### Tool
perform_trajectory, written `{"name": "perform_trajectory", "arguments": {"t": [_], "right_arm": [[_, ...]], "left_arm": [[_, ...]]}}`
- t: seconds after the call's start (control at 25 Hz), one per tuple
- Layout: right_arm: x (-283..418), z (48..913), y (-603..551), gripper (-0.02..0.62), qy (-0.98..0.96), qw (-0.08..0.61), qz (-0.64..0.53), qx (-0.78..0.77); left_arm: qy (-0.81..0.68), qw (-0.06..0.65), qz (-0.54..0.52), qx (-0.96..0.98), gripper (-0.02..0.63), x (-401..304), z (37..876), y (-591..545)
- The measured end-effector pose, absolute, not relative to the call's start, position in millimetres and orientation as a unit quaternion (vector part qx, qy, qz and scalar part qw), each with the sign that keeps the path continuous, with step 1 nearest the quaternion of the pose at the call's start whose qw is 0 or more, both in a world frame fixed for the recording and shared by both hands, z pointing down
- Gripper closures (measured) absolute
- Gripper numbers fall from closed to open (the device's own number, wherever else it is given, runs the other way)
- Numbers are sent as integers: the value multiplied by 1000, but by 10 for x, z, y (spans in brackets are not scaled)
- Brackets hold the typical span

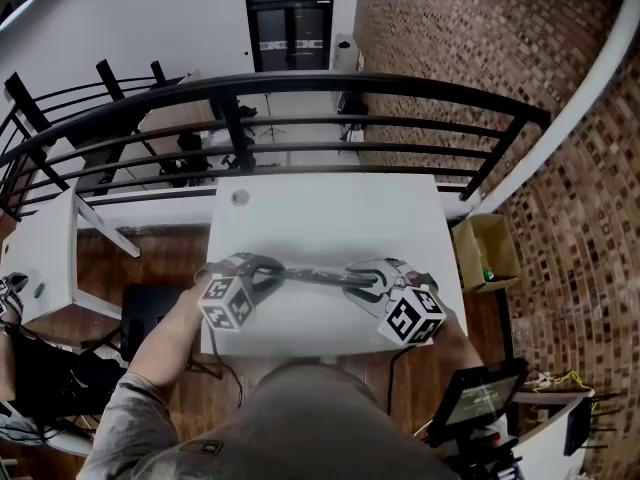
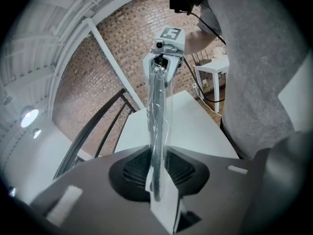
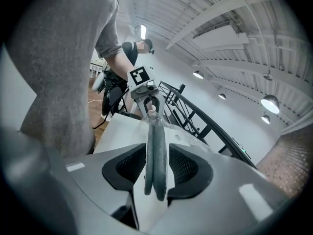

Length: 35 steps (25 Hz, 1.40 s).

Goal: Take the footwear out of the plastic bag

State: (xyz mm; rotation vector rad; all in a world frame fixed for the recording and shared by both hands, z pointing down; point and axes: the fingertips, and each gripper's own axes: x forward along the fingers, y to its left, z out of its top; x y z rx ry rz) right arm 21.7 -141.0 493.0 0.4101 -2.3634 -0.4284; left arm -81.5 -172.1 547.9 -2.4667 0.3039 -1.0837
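Observation:
Over the white table [image 1: 330, 213] a clear plastic bag [image 1: 300, 272] with dark footwear in it is stretched level between my two grippers. My left gripper [image 1: 258, 268] is shut on the bag's left end. In the left gripper view the plastic bag [image 2: 157, 111] runs from the left gripper [image 2: 157, 156] up to the right gripper [image 2: 164, 62], and a white tag [image 2: 165, 202] hangs at the near end. My right gripper [image 3: 156, 153] is shut on the grey footwear [image 3: 155, 146], held on edge, with crumpled plastic and the left gripper [image 3: 146, 98] beyond it.
A black railing [image 1: 300, 86] curves behind the table's far edge. An open cardboard box [image 1: 485, 248] stands on the floor to the right beside a brick wall [image 1: 520, 58]. A small white side table [image 1: 45, 258] is at the left, and a screen [image 1: 480, 393] at the lower right.

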Motion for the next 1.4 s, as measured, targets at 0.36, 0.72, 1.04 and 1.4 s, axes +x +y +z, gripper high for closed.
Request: {"name": "perform_trajectory", "arguments": {"t": [0.36,0.72,1.04,1.4], "right_arm": [[174,5027,-1388,463,-899,366,-193,143],[454,4919,-1379,473,-908,344,-157,177],[493,4890,-1372,479,-909,340,-148,190],[348,4880,-1355,480,-914,331,-151,178]], "left_arm": [[107,221,-396,-885,514,-818,5518,-1725],[136,208,-418,-874,517,-1089,5702,-1859],[128,218,-402,-880,394,-1015,5597,-1832],[98,282,-400,-866,386,-514,5508,-1784]]}}
